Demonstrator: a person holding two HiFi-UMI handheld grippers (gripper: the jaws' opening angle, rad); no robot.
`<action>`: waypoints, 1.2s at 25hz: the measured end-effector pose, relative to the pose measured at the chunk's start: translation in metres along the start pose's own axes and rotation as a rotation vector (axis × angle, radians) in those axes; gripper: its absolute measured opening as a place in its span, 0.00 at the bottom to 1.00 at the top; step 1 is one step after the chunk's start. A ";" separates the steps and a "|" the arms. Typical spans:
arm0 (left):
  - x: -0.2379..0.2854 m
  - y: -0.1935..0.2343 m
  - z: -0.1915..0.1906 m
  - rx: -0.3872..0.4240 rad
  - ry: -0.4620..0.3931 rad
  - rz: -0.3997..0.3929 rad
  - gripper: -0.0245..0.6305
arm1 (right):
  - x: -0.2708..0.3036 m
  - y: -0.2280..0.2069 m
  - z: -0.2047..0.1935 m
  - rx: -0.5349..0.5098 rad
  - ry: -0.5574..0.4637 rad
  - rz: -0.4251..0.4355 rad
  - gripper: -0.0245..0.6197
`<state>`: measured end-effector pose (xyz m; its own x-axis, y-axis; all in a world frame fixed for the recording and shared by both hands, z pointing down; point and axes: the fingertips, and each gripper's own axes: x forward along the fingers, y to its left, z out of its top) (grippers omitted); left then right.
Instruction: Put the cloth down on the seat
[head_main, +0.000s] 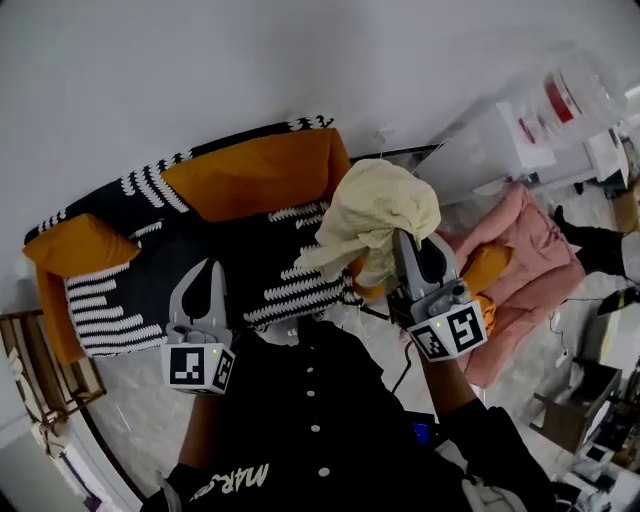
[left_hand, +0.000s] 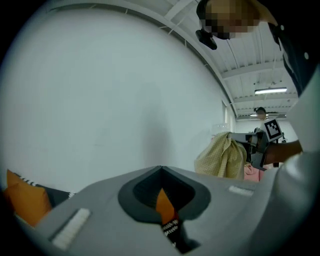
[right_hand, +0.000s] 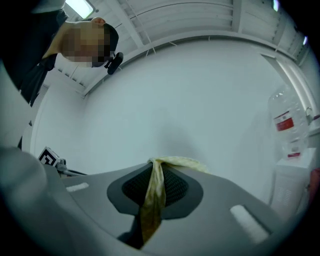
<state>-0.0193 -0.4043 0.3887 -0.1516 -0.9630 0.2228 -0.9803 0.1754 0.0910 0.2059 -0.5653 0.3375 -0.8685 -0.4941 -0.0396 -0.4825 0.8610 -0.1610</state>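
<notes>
A pale yellow cloth hangs bunched from my right gripper, which is shut on it above the right end of the sofa. In the right gripper view a strip of the cloth runs down between the shut jaws of the right gripper. The seat is a black cover with white stripes. My left gripper hovers over the seat's front edge, jaws together and holding nothing. The left gripper view shows the left gripper shut, with the cloth off to the right.
Orange cushions lie on the sofa, one at the back and one at the left end. Pink bedding lies on the floor at right, beside a white cabinet and a water bottle. A wooden rack stands at the left.
</notes>
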 end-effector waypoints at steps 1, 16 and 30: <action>-0.005 0.003 -0.001 -0.003 0.000 0.028 0.04 | 0.006 0.003 -0.002 0.006 0.004 0.030 0.13; -0.060 0.023 -0.015 -0.066 0.001 0.250 0.04 | 0.052 0.050 -0.030 0.019 0.069 0.290 0.13; -0.058 0.029 -0.038 -0.072 0.091 0.137 0.04 | 0.068 0.069 -0.083 -0.016 0.167 0.311 0.13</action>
<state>-0.0337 -0.3359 0.4149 -0.2675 -0.9073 0.3246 -0.9393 0.3207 0.1224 0.1045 -0.5292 0.4051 -0.9801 -0.1830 0.0774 -0.1930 0.9695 -0.1514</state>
